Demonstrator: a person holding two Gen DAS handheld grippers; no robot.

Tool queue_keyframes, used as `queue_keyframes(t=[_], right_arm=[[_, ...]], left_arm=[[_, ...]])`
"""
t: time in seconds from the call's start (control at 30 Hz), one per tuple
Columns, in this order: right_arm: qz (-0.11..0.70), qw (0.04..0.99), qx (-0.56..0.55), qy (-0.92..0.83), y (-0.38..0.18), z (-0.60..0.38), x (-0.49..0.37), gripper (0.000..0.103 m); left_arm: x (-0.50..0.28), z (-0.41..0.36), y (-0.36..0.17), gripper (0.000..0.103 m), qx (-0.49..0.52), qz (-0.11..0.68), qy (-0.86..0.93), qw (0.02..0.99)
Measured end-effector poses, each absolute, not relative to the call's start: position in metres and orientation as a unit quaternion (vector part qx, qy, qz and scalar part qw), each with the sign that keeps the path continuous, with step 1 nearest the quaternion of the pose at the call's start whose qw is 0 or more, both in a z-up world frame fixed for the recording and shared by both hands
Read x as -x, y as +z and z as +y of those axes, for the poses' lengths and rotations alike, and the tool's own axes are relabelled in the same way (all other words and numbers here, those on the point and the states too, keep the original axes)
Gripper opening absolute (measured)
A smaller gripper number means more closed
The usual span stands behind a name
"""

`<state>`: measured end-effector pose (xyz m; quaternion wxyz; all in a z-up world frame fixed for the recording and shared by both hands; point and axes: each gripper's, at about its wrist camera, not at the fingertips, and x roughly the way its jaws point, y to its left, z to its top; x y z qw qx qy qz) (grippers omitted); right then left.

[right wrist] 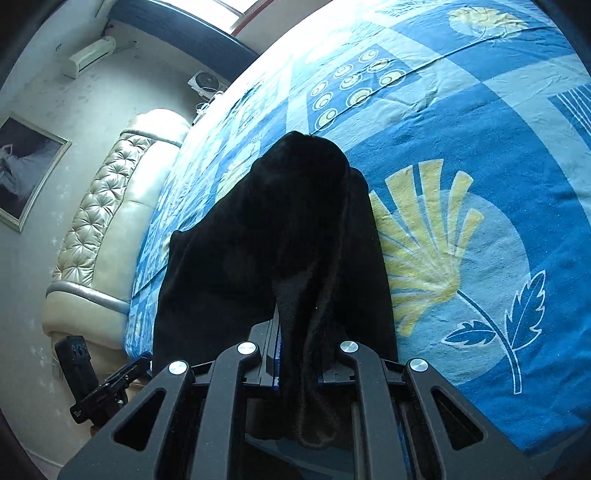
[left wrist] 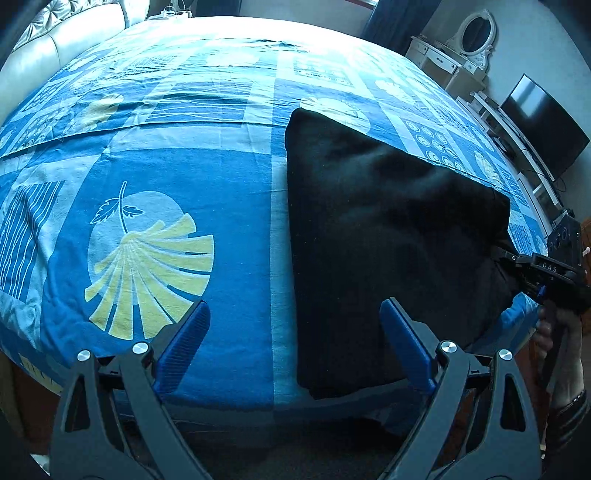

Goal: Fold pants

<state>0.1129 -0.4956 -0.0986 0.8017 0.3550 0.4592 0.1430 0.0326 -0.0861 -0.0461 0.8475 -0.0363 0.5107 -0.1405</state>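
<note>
One pair of black pants [left wrist: 384, 236] lay folded into a broad, dark slab on the bedspread [left wrist: 155, 206], at the near edge of the bed and to the right of the large yellow fan-leaf motif [left wrist: 147, 273] as the left wrist view showed it. One corner of the pants on the side away from the motif was gathered and lifted off the bedspread.

Two grippers were present. The right gripper [right wrist: 295, 365] had its two fingers pressed together on a bunched fold of the pants, the fabric passing between them and hanging down over the gripper body; in the left wrist view the same gripper [left wrist: 517, 264] appeared at the far side of the pants from the motif, biting their edge. The left gripper [left wrist: 295, 343] was over the near edge of the bed with its two blue fingers [left wrist: 184, 343] spread wide: one finger stood just below the motif, the other over the near part of the pants. Whether the latter touched the cloth could not be told.

Beyond the pants, one tufted cream headboard [right wrist: 107, 221] closed the end of the bed far from the motif. One framed picture [right wrist: 26, 170] and one wall air conditioner [right wrist: 88, 57] were on the wall past the headboard. On the opposite side of the room, one dark television [left wrist: 543, 125] and one white dressing table with an oval mirror [left wrist: 474, 33] stood.
</note>
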Motion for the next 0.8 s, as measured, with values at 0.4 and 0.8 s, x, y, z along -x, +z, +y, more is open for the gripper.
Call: queue_keyframes(t=[0.4, 0.8], right_arm=[[0.451, 0.789, -0.386, 0.155, -0.106, -0.505, -0.107, 0.013], [0.438, 0.776, -0.424, 0.161, -0.107, -0.52, -0.097, 0.03]], left_arm=[[-0.034, -0.083, -0.051, 0.093, 0.046, 0.512, -0.139, 0.846], [-0.032, -0.082, -0.05, 0.093, 0.038, 0.507, -0.138, 0.85]])
